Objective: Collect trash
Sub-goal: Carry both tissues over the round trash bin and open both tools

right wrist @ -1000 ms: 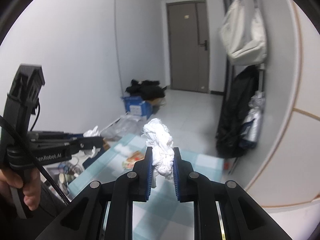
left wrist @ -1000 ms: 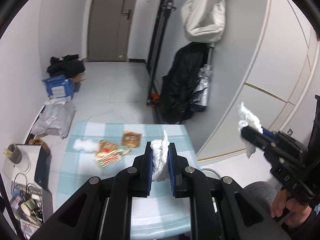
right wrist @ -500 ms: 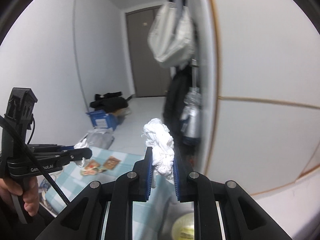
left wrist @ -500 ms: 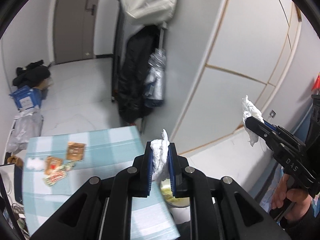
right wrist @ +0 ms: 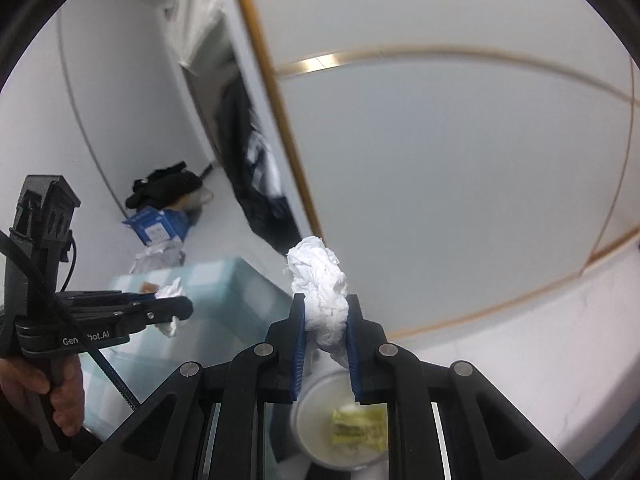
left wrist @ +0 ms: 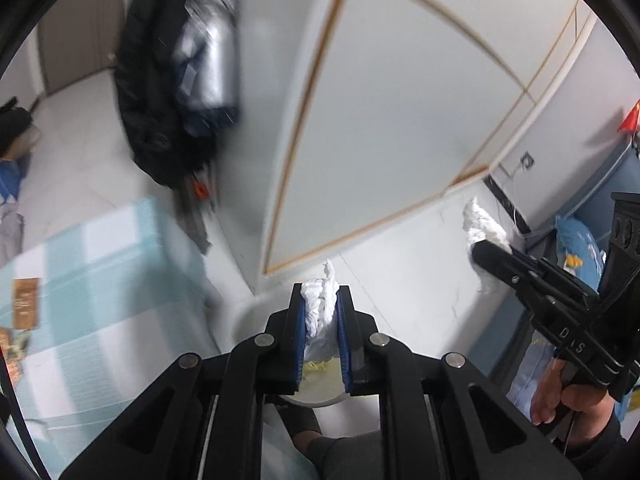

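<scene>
Flanking the white-panelled wall, a checked teal tablecloth, pale floor

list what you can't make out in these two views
- Bin: right wrist view, rim mostly hidden by the right gripper and its tissue; left wrist view, by the left gripper.
- Yellow wrapper in the bin: print blurred.
- Coat: left wrist view, motion-blurred.
- Packets: left edge, too blurred to read.

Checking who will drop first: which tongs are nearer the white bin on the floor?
Too close to call. The left tongs and the right tongs, each shut on a crumpled tissue, both hover over the white bin in their own views.
</scene>
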